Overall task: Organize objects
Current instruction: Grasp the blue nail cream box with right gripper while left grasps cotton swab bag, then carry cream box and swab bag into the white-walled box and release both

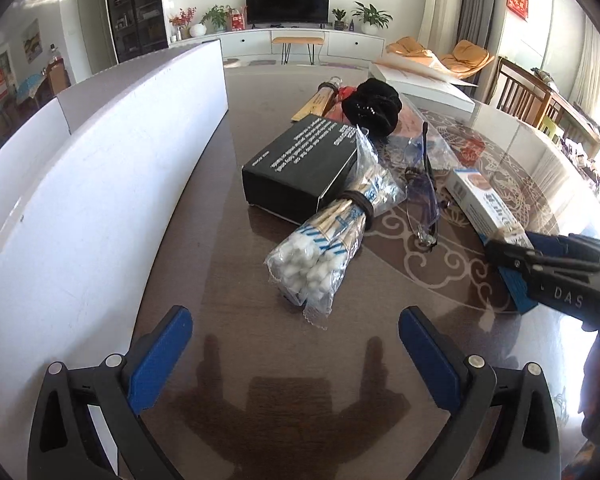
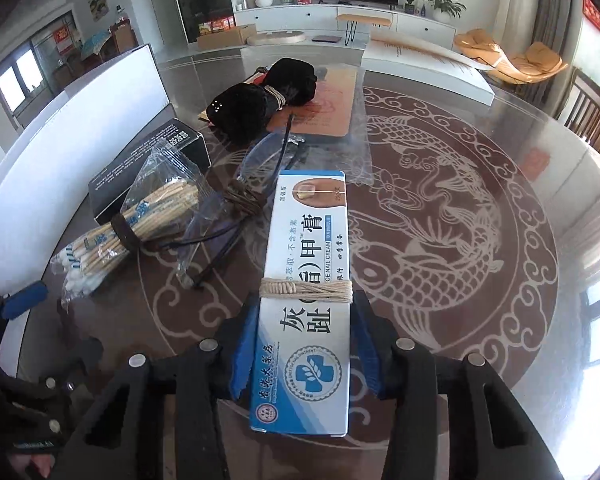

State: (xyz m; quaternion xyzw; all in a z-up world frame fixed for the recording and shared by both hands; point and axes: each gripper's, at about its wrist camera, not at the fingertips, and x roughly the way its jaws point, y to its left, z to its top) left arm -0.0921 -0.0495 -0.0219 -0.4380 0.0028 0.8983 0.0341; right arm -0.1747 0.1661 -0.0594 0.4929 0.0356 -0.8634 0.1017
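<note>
My right gripper [image 2: 306, 340] is shut on a white and blue nail cream box [image 2: 304, 304] tied with twine; the box also shows in the left wrist view [image 1: 484, 208], with the right gripper [image 1: 512, 256] on its near end. My left gripper [image 1: 296, 336] is open and empty, low over the table, just short of a bag of cotton swabs [image 1: 332, 236]. The swabs [image 2: 128, 232] lean on a black box [image 1: 300, 168]. Glasses [image 1: 424, 204] lie between the swabs and the cream box. A black cloth bundle [image 1: 376, 108] sits farther back.
A white storage bin wall [image 1: 100, 184] runs along the left of the glass-topped table [image 2: 460, 220]. A flat white box [image 1: 428, 84] lies at the back right. A red packet [image 2: 320, 104] lies under the black bundle [image 2: 268, 96]. Chairs [image 1: 540, 96] stand to the right.
</note>
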